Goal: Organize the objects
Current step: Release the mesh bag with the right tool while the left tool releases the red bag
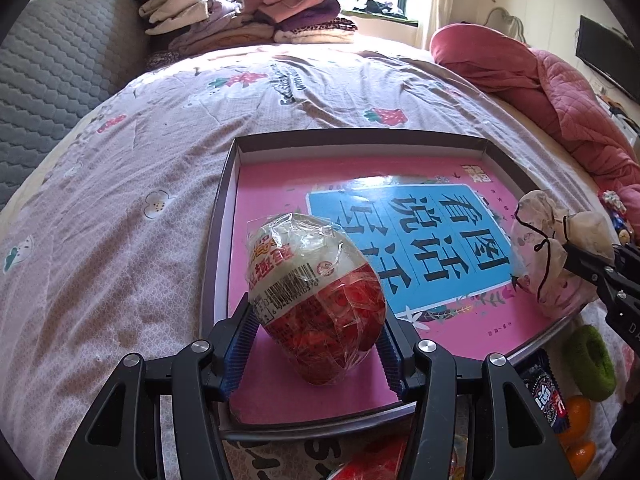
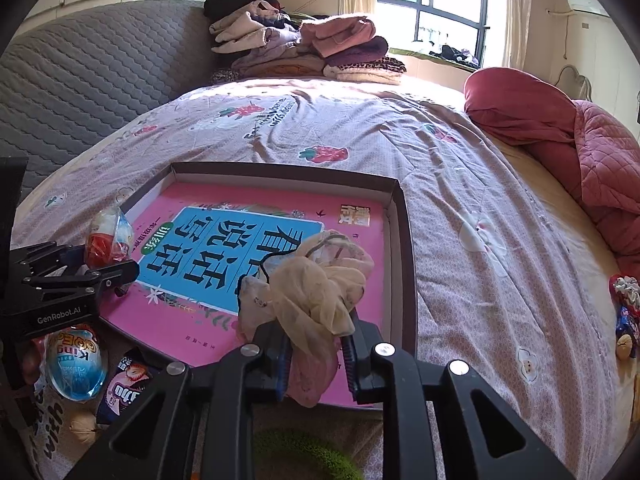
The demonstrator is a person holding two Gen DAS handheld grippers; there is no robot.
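A shallow dark-rimmed box (image 1: 224, 216) with a pink and blue book cover inside lies on the bed; it also shows in the right wrist view (image 2: 400, 240). My left gripper (image 1: 316, 344) is shut on a red and white wrapped toy egg (image 1: 316, 292) and holds it over the box's near left corner; the egg also shows in the right wrist view (image 2: 106, 240). My right gripper (image 2: 316, 354) is shut on a cream and pink sheer fabric scrunchie (image 2: 316, 292) over the box's near right part; the scrunchie also shows in the left wrist view (image 1: 548, 248).
Loose items lie on the bed in front of the box: a blue toy egg (image 2: 76, 364), a snack packet (image 2: 124, 388), a green scrunchie (image 1: 590, 360), small oranges (image 1: 576, 416). Folded clothes (image 1: 248, 16) are stacked at the far end, a red quilt (image 1: 552, 92) on the right.
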